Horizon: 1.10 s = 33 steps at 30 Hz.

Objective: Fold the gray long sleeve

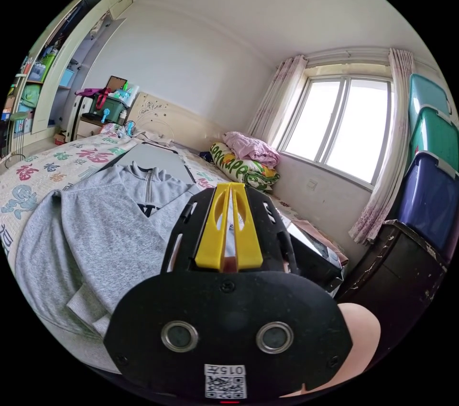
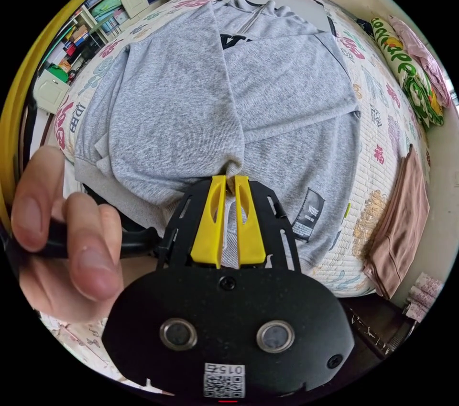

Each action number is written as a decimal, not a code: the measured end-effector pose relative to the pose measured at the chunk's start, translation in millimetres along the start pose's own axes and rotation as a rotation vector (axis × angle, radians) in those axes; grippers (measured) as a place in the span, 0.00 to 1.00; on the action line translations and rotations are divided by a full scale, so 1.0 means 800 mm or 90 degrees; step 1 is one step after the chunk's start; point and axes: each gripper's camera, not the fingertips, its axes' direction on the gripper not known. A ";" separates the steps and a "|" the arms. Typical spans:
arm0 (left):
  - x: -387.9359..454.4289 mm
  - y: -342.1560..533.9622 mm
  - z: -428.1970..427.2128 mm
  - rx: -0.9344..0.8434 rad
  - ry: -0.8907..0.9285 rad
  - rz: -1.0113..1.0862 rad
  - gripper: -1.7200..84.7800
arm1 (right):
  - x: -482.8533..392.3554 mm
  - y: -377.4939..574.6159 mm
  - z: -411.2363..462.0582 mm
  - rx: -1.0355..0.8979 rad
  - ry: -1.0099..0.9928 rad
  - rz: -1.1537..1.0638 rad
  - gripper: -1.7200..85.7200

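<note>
On the patterned bed (image 2: 377, 104) | right gripper (image 2: 230, 180) pinched gray knit long-sleeve top's (image 2: 191, 90) cuff, sleeve crossing chest for folding | left gripper (image 1: 230, 187) closed, empty, raised clear.

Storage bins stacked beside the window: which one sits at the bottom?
The dark blue bin, resting on the dark cabinet. The green bin sits on it, the teal one on top.

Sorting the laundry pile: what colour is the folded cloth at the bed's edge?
Dusty pinkish-brown folded cloth, clearest in the right gripper view.
</note>
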 end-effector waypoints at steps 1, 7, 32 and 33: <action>-0.001 -0.006 0.001 0.000 0.000 -0.002 0.01 | -0.002 0.005 -0.032 0.000 -0.003 0.002 0.06; -0.005 -0.035 0.006 -0.008 0.007 -0.007 0.01 | 0.010 0.033 -0.206 0.000 -0.033 0.019 0.07; -0.084 -0.079 0.137 -0.248 0.143 -0.073 0.01 | 0.485 0.309 -0.795 0.380 -1.167 0.508 0.04; -0.089 -0.082 0.135 -0.243 0.148 -0.081 0.01 | 0.487 0.315 -0.826 0.366 -1.158 0.523 0.03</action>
